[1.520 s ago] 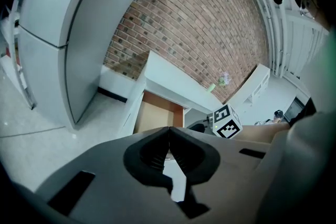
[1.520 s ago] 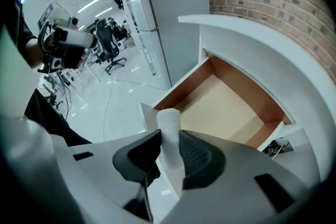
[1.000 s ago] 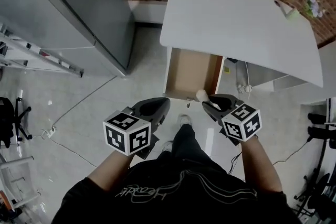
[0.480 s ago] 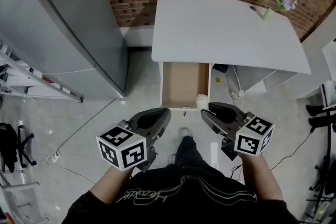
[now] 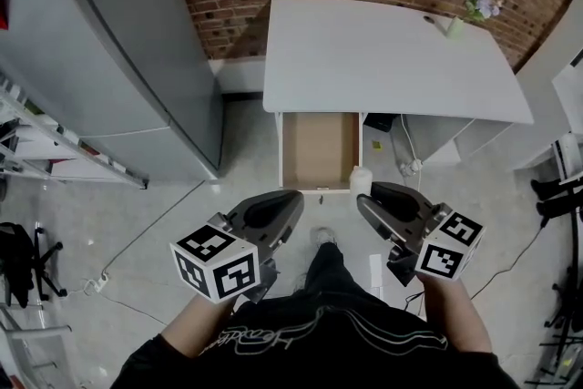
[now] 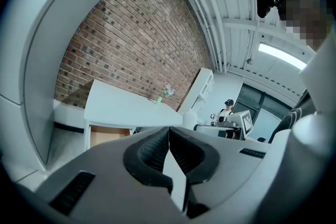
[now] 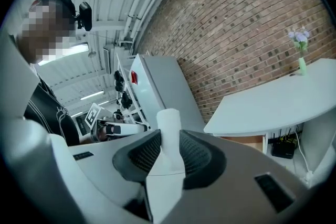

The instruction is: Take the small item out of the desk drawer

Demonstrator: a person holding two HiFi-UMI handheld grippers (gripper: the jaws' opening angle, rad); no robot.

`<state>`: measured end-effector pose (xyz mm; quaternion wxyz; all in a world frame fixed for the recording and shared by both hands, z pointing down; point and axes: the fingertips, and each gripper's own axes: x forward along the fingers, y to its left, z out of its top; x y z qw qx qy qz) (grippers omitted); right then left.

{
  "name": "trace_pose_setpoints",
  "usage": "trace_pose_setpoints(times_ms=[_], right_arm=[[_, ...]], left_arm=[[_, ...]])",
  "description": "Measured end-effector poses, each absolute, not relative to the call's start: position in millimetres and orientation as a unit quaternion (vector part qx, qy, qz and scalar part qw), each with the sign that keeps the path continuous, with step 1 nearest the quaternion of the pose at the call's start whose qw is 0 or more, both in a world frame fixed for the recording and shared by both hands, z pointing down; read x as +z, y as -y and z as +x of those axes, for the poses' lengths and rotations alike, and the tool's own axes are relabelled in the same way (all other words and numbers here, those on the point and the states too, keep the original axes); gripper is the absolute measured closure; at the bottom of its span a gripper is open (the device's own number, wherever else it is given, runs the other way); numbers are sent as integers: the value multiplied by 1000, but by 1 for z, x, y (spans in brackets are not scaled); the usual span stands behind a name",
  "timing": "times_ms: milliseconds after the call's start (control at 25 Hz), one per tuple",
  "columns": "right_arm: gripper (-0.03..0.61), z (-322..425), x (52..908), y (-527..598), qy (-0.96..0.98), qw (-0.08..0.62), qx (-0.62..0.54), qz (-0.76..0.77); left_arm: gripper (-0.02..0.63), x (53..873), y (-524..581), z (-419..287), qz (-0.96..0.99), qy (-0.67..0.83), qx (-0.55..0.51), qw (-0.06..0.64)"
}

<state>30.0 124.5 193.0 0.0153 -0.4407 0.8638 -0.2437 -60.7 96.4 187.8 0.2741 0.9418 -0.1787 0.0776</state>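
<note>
The white desk (image 5: 392, 59) stands against the brick wall, and its drawer (image 5: 317, 150) is pulled out, showing a bare brown bottom. My right gripper (image 5: 366, 193) hovers just in front of the drawer's right front corner, shut on a small white bottle-shaped item (image 5: 361, 180). In the right gripper view the item (image 7: 169, 120) stands upright between the ribbed pads (image 7: 195, 150) of the right gripper (image 7: 169, 140). My left gripper (image 5: 290, 198) hangs in front of the drawer's left side. Its jaws meet, with nothing between them, in the left gripper view (image 6: 168, 131).
A tall grey cabinet (image 5: 118, 59) stands left of the desk, with a metal ladder (image 5: 55, 168) beside it. A small vase with flowers (image 5: 460, 18) sits at the desk's back right corner. Cables (image 5: 410, 159) hang under the desk. My shoes (image 5: 321, 237) are on the floor below the drawer.
The head view has swung to face the desk squarely. Both grippers sit slightly farther back from the drawer front. The white item stays in the right gripper.
</note>
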Motion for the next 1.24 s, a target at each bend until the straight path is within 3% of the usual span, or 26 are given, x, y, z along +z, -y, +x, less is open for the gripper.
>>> trace_pose_setpoints(times_ms=[1240], right_arm=[[456,55,209,-135,-840,43,-257,-476]], left_arm=[[592,211,-105,-44,940,165,92,284]])
